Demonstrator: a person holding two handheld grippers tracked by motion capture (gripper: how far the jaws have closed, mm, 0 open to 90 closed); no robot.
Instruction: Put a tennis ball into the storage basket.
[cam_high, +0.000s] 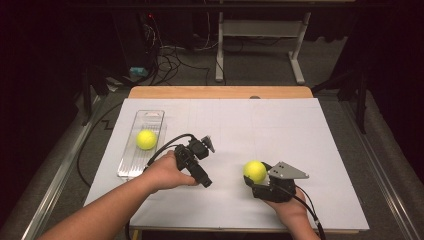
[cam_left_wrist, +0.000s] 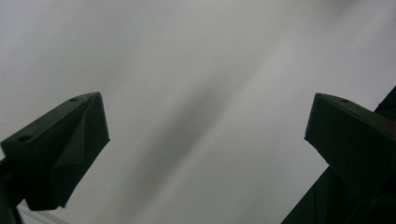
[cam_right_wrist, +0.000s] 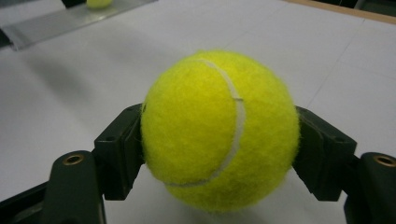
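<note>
A yellow tennis ball (cam_high: 254, 171) (cam_right_wrist: 219, 130) sits between the jaws of my right gripper (cam_high: 257, 176) (cam_right_wrist: 219, 149), which is shut on it just above the white table sheet at the right of centre. A second tennis ball (cam_high: 146, 139) (cam_right_wrist: 99, 3) lies in the clear plastic tray (cam_high: 131, 162) at the left. My left gripper (cam_high: 204, 182) (cam_left_wrist: 205, 140) is held near the tray's right side, pointing down at the sheet, jaws wide apart with nothing between them.
The white sheet (cam_high: 280, 125) covers a wooden table (cam_high: 220, 92). Cables trail from both grippers toward the front edge. Beyond the table stand a desk frame (cam_high: 260, 45) and loose cables on a dark floor.
</note>
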